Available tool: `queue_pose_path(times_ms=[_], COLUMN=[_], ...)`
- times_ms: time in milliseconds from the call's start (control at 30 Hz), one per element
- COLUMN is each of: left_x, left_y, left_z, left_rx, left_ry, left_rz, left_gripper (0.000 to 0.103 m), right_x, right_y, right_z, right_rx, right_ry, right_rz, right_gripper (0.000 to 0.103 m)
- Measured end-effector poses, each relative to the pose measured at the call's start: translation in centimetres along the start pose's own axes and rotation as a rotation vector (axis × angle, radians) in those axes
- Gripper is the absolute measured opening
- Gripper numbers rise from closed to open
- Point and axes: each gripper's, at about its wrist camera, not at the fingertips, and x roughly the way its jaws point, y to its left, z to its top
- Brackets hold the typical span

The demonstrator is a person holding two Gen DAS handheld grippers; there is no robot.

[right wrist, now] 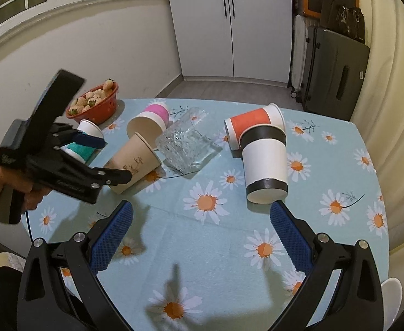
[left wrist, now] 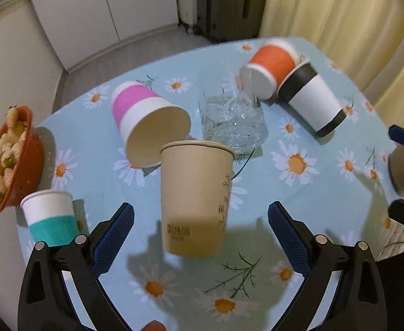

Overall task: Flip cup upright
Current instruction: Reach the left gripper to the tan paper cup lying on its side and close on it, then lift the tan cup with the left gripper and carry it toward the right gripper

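A tan cup (left wrist: 196,198) tips between the spread, empty fingers of the left gripper (left wrist: 200,229), rim up and leaning on the daisy cloth (left wrist: 326,201), neither pad touching it. It looks nearly upright but not settled, while the pink cup (left wrist: 147,121), orange cup (left wrist: 268,66) and black-banded cup (left wrist: 312,99) lie on their sides. The right gripper (right wrist: 202,237) hangs wide apart, holding nothing

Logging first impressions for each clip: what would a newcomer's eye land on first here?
Probably the plain brown paper cup, between the open blue-padded fingers of the left gripper, tilted in the right wrist view. Around it, paper cups litter the daisy-print tablecloth: a pink-banded one on its side, an orange one against a black-and-white one, beside a toppled clear glass.
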Motion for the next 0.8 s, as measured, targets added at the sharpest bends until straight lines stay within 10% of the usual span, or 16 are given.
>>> queue_pose_path(times_ms=[400,800], left_x=[3.4,1.7], left_y=[0.1,0.5], left_z=[1.7,1.3], left_rx=[0.027,-0.024], left_ry=[0.099,0.088], left_rz=[0.012,-0.003], left_gripper=[0.060,0.059], right_x=[0.3,-1.0], right_y=[-1.2,-1.1], right_z=[-0.3,-0.5], right_rx=[0.020,0.035], right_ry=[0.009,-0.007], right_rz=[0.025,0.041], right_gripper=[0.099,0.099])
